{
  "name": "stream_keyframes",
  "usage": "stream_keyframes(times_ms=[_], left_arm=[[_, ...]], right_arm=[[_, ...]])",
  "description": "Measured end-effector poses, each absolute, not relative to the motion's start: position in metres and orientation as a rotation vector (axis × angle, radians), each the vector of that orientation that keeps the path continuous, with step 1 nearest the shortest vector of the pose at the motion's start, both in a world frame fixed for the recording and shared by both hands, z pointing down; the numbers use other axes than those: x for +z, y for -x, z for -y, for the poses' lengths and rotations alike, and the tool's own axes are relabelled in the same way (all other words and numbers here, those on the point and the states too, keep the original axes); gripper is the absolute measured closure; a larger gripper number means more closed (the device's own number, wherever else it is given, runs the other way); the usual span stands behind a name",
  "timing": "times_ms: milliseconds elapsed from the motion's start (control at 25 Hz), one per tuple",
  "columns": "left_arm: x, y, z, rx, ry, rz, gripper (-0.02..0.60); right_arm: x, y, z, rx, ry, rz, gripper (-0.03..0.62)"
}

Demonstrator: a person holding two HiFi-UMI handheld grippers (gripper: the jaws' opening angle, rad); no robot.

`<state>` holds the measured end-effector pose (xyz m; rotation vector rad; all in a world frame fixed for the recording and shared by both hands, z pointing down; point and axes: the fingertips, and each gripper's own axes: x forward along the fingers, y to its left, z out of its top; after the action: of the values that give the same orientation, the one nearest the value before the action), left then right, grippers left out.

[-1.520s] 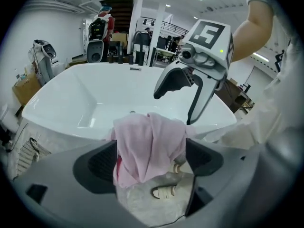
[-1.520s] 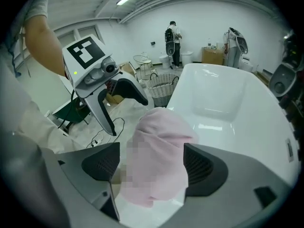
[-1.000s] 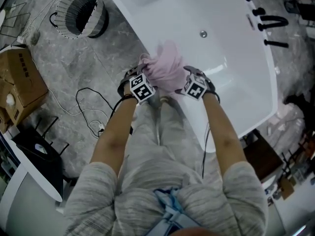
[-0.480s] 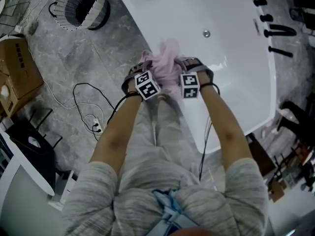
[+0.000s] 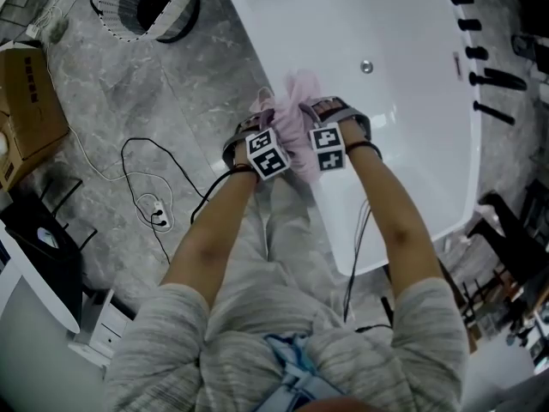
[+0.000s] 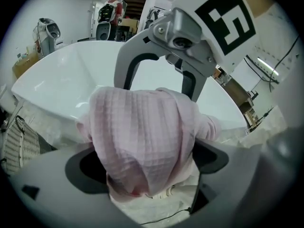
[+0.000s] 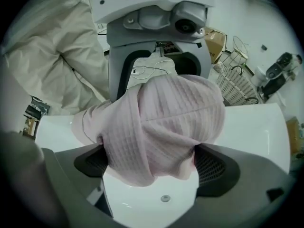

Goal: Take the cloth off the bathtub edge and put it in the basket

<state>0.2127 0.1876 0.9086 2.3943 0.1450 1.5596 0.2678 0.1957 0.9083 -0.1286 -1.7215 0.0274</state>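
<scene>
My left gripper [image 6: 147, 160] is clamped on the pale pink waffle-weave cloth [image 5: 296, 110], which fills the space between its pads. My right gripper [image 7: 149, 165] is clenched on the same cloth from the other side. Over the last second the two have drawn closer together, and the cloth is now gathered into a tighter wad between them. It sits over the near edge of the glossy white bathtub [image 5: 403, 101], and I can't tell if it's clear of the rim. I judge the grasp secure, so next I lift and carry. The dark wire-rimmed basket [image 5: 120, 26] stands well apart on the grey marble floor [image 5: 137, 101].
</scene>
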Motion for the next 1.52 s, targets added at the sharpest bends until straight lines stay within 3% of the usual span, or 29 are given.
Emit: stream_keyframes(times_ms=[240,480,800,1120,1520], left_arm=[[0.913,-0.215,-0.191,1.588,-2.376,-0.085,0.071],[0.908,-0.211,-0.203,1.604,-2.344,-0.105,0.238],[0.901,-0.208,-0.211,1.606,-2.299,-0.160,0.370],[0.880,-0.206,-0.222,1.600,-2.287,-0.214,0.414],[0.827,-0.196,-0.217,1.568,-2.330,-0.174,0.420]], right_arm=[[0.909,-0.269,-0.197,0.085,0.131,1.697,0.071],[0.906,-0.272,-0.212,0.140,0.144,1.662,0.244],[0.900,-0.275,-0.219,0.167,0.072,1.641,0.355],[0.880,-0.274,-0.230,0.195,0.054,1.629,0.399],[0.825,-0.262,-0.228,0.202,0.009,1.669,0.402]])
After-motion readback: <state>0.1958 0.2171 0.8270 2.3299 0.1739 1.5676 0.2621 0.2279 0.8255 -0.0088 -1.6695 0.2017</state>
